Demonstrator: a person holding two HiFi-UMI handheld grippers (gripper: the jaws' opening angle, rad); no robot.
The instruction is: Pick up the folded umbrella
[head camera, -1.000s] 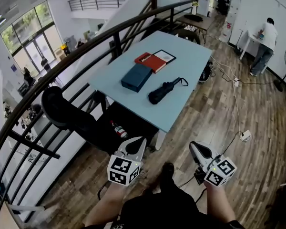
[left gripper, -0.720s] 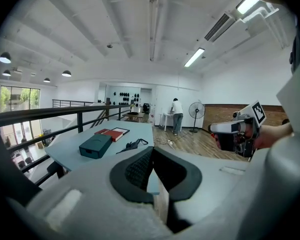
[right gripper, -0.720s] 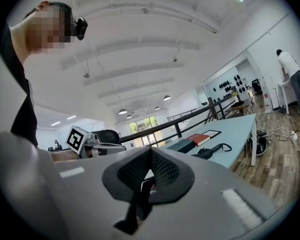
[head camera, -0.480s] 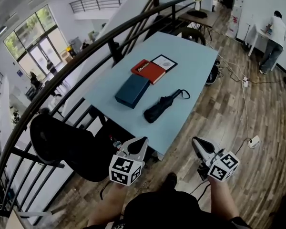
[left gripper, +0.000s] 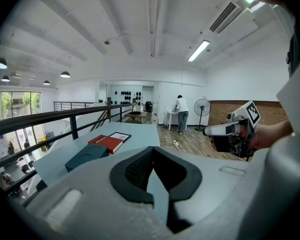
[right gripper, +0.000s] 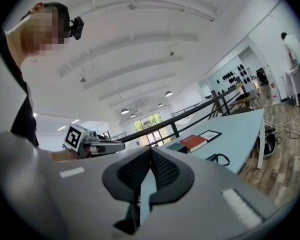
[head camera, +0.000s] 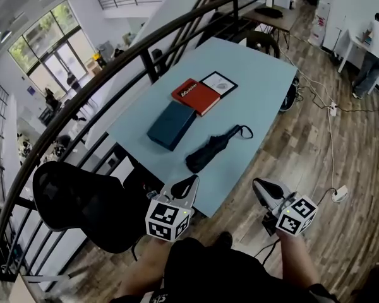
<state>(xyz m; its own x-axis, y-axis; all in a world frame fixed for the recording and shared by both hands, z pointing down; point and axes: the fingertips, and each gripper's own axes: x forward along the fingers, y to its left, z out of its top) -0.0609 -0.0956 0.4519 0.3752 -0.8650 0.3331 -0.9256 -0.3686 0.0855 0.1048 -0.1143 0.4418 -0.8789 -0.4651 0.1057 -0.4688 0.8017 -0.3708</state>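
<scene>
Black folded fabric umbrella [head camera: 208,153] at our twelve o'clock; left gripper [head camera: 190,181] and right gripper [head camera: 258,184] jaws pressed together, might shove it.

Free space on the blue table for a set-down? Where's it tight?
Widest bare patch: the far end of the table, beyond the framed picture and red book. Also a strip between the folded umbrella and the right edge. Crowded: the middle, where book, dark blue box and umbrella sit close.
</scene>
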